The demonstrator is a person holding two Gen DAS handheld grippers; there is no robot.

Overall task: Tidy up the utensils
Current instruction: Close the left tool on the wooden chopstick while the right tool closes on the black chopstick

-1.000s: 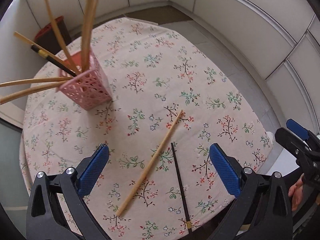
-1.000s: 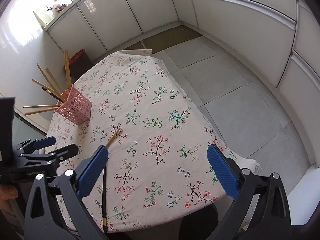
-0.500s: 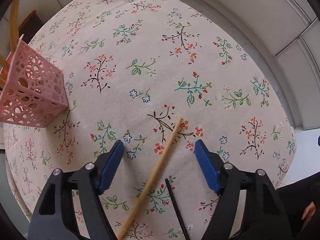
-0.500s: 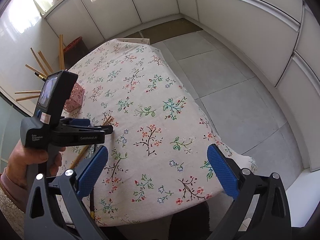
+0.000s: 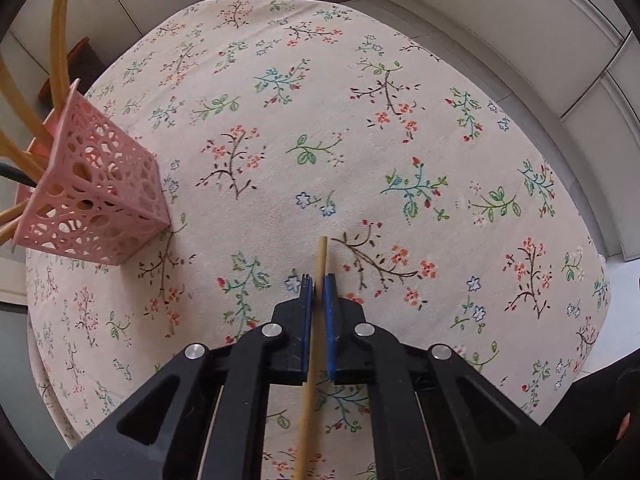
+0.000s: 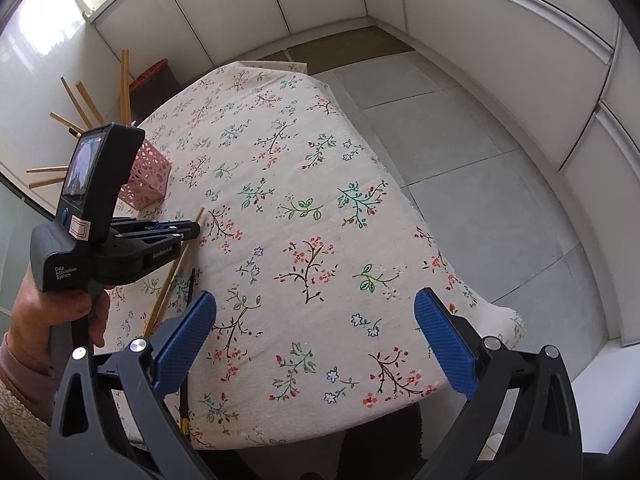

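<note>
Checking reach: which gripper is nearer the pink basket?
Left. The left gripper, shut on a wooden chopstick, sits just beside the pink basket; the right gripper hangs farther back, open.

Surface (image 6: 320, 208) w/ pale floral cloth, draped over edges. On it: pink lattice holder (image 5: 92, 196) at far left, upright, w/ several sticks leaning out. Wooden chopstick (image 5: 316, 320) lies near front-left, tip pointing away; left gripper (image 5: 316, 280) closed on it. Black chopstick (image 6: 188, 344) just beside it, gold band near front edge. Rest of cloth bare.
</note>
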